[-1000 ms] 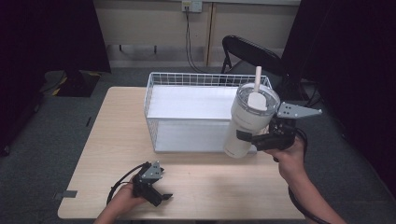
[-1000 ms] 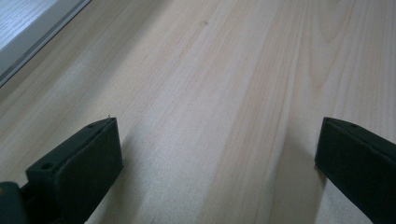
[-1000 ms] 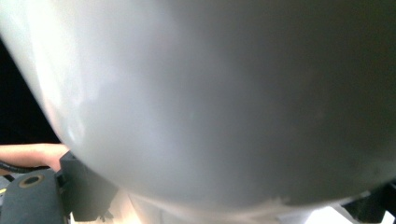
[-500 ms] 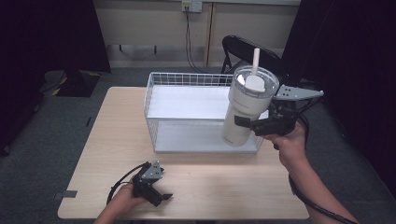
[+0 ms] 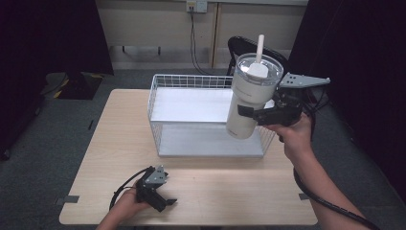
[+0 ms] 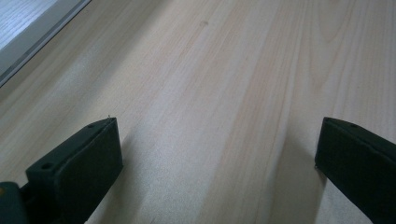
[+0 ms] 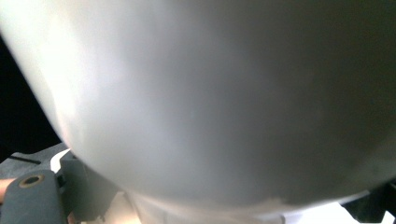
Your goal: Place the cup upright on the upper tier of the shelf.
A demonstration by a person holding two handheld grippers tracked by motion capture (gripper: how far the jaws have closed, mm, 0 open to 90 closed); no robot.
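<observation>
Tumbler [image 5: 250, 98], white with lid and straw, hangs clamped between the right gripper [image 5: 258, 115] fingers above the wire basket [image 5: 191, 112]; the right gripper view shows its blurred wall [image 7: 210, 93] close up. Left gripper [image 5: 163, 201] rests on the table [image 5: 230, 191], fingers [image 6: 79, 163] wide apart over bare wood.

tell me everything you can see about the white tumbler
The tumbler is a tall white cup that narrows toward its base, with a clear lid and a white straw standing up through it. It looks like coated metal or plastic. The right gripper clamps its side, holding it in the air, tilted slightly, above the right end of the wire basket, touching nothing else.
</observation>
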